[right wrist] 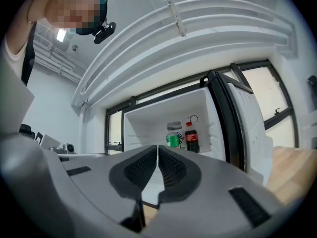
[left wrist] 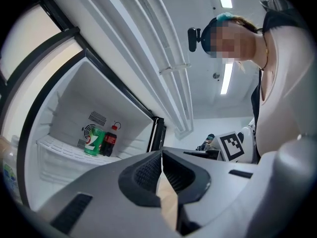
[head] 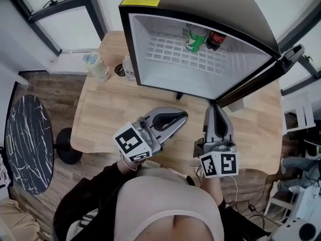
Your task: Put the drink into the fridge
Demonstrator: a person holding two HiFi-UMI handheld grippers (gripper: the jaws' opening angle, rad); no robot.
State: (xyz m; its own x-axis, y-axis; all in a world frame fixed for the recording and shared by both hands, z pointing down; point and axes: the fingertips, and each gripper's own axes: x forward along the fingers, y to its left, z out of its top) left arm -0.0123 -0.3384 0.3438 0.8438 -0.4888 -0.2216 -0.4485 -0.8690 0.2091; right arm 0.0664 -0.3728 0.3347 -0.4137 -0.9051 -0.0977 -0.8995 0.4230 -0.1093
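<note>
Right grey two-jaw gripper (head: 215, 108), head view: lying just in front of the black mini fridge with white lining (head: 140, 54), jaws pressed together on nothing, nose aiming straight into the open mouth. Left grey two-jaw gripper (head: 181, 116) is resting further out from the fridge on the pale wooden table (head: 105, 114), jaws likewise closed and empty, nose slanting across toward the right gripper. Green plastic drink bottle (head: 195, 38) and dark cola bottle with red cap (head: 216, 39) are standing side by side at the fridge's back wall, toward the open black door (head: 256, 82). Pale plastic bottle (head: 95, 66) is sitting left of the fridge.

Left gripper view: ribbed pads (left wrist: 148, 170) are meeting with nothing between them. The green bottle (left wrist: 94, 142) and cola bottle (left wrist: 110, 140) are standing upright deep in the fridge, well left of the jaw line.

Right gripper view: jaws are sitting tight together and empty. Both bottles (right wrist: 173, 140) (right wrist: 191, 138) are showing just above the jaw tips, long axes vertical, almost dead ahead.

Judgement: the drink is looking already stowed. For any further reach into the fridge, the right gripper is standing nearer and better lined up.
</note>
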